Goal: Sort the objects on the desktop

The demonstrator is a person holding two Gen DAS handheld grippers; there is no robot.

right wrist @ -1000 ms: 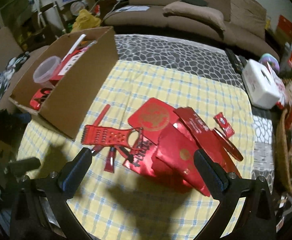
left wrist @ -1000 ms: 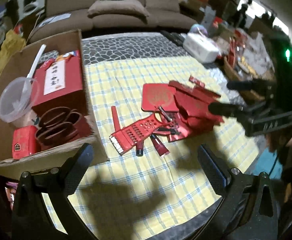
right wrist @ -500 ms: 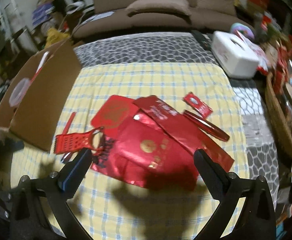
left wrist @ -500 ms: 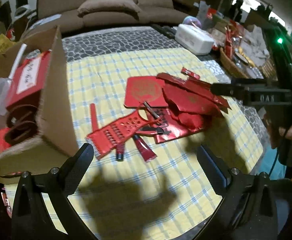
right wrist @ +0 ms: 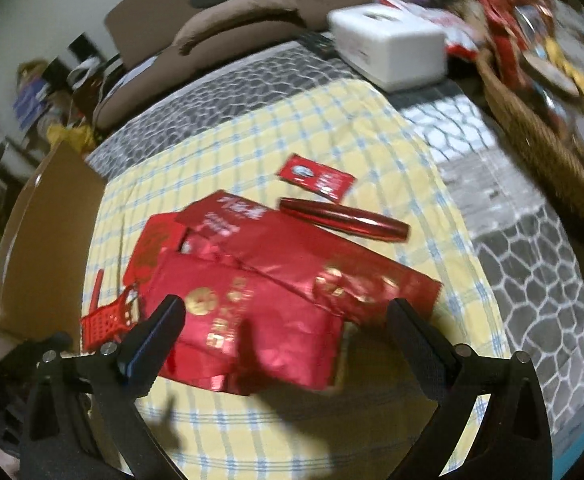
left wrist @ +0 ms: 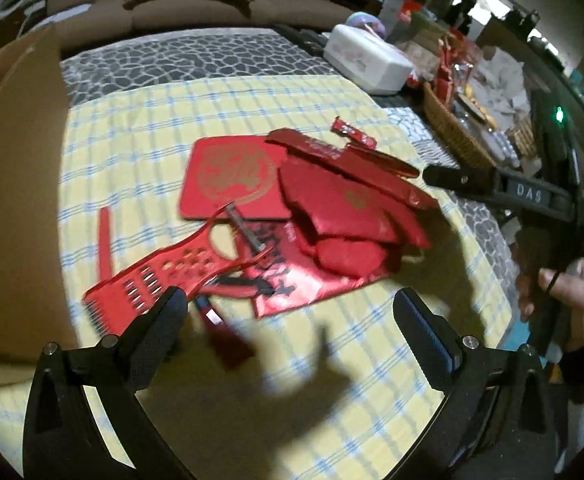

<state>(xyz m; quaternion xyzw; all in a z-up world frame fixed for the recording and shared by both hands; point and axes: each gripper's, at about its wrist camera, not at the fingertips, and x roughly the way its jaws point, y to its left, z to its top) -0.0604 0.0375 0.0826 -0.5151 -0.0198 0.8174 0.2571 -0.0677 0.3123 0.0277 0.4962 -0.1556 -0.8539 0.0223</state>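
Red foil bag (right wrist: 276, 320) lies between right claw's (right wrist: 284, 320) wide, closing jaws, ungripped.

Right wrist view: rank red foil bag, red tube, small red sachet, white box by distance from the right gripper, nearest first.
From the right gripper, jaws closing with nothing pinched:
1. Red foil bag, between the fingers.
2. Red tube, beyond the bag, right of centre.
3. Small red sachet, just past the tube.
4. White box, far table edge, upper right.
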